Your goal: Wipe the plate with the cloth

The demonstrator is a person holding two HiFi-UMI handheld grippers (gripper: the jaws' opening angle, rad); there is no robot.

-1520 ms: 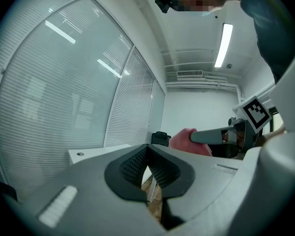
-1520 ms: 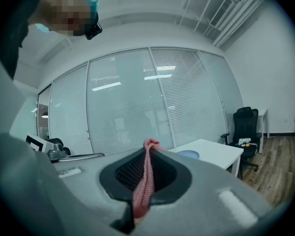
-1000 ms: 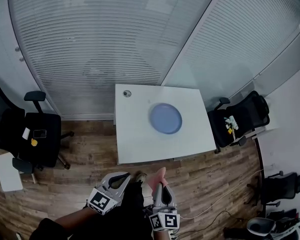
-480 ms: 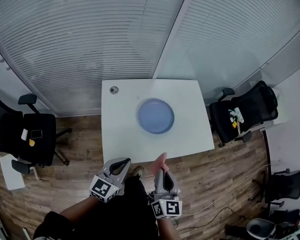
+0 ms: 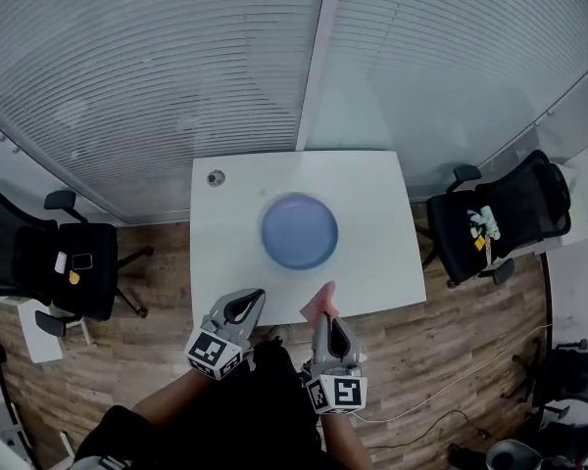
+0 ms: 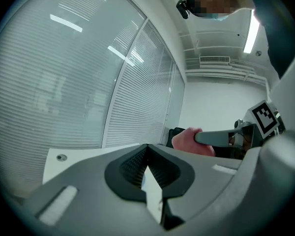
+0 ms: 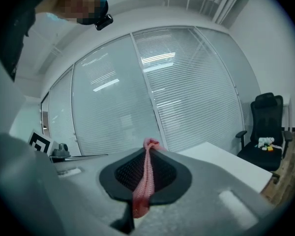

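A round blue plate (image 5: 299,230) lies in the middle of a white square table (image 5: 225,262). My right gripper (image 5: 325,302) is shut on a pink cloth (image 5: 320,299), whose bunched end pokes out past the jaw tips (image 7: 147,144) and hangs over the table's near edge. My left gripper (image 5: 249,305) is shut with nothing between its jaws (image 6: 146,154), and its tips reach the table's near edge, left of the plate. In the left gripper view the pink cloth (image 6: 187,140) and the right gripper show at the right.
A small round cap (image 5: 216,177) sits in the table's far left corner. Black office chairs stand at the left (image 5: 49,262) and right (image 5: 495,223). Glass walls with blinds (image 5: 176,67) rise behind the table. The floor is wood (image 5: 441,351).
Both grippers have come forward from the floor to the table's near edge. The table and plate now sit closer and more central in the head view. The grip on the cloth is unchanged.
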